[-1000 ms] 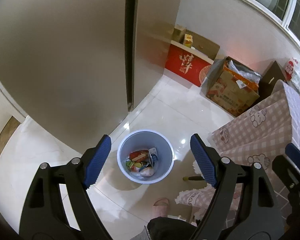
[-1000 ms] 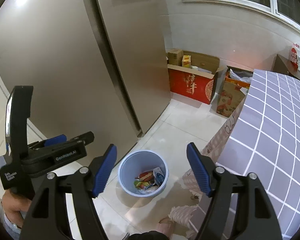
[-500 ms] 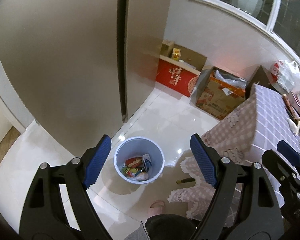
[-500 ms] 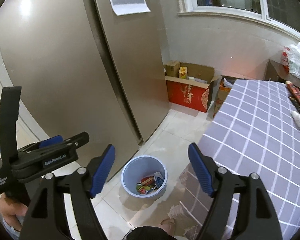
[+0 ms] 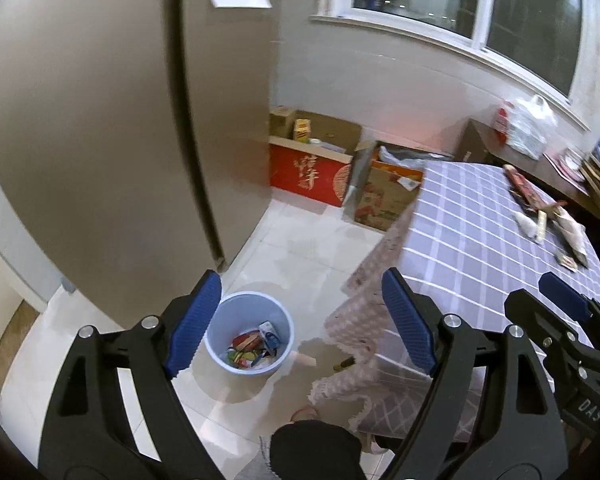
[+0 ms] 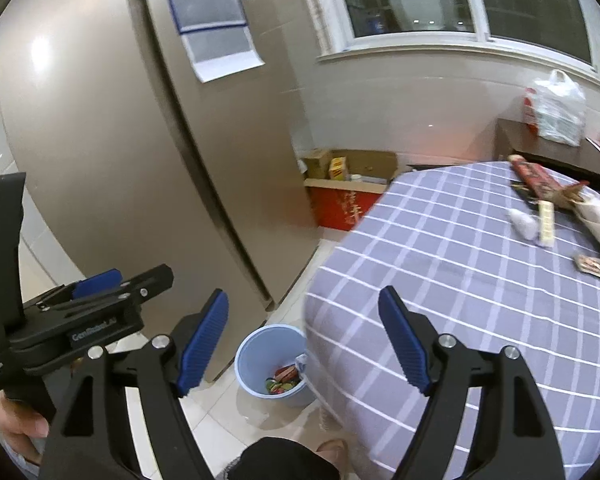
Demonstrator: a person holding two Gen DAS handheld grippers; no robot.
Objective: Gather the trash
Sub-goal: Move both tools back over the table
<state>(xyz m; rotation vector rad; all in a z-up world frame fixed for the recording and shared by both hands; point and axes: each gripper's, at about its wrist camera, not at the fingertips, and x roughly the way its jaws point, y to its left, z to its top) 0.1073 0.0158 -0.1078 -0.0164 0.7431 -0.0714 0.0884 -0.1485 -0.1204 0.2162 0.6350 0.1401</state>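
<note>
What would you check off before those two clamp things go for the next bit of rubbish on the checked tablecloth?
1. Left gripper empty, jaws wide: ok.
2. Right gripper empty: ok; its jaws have just been opening, with nothing between them.
3. Rubbish left to collect: ok. A red wrapper, a crumpled white tissue and a small flat packet lie at the far side of the purple checked tablecloth.
4. Round pale blue plastic bin upright on the floor, with room left: ok.
5. Path across the cloth to the rubbish clear: ok.
6. Which piece grips easiest: cannot tell, they are blurred.
</note>
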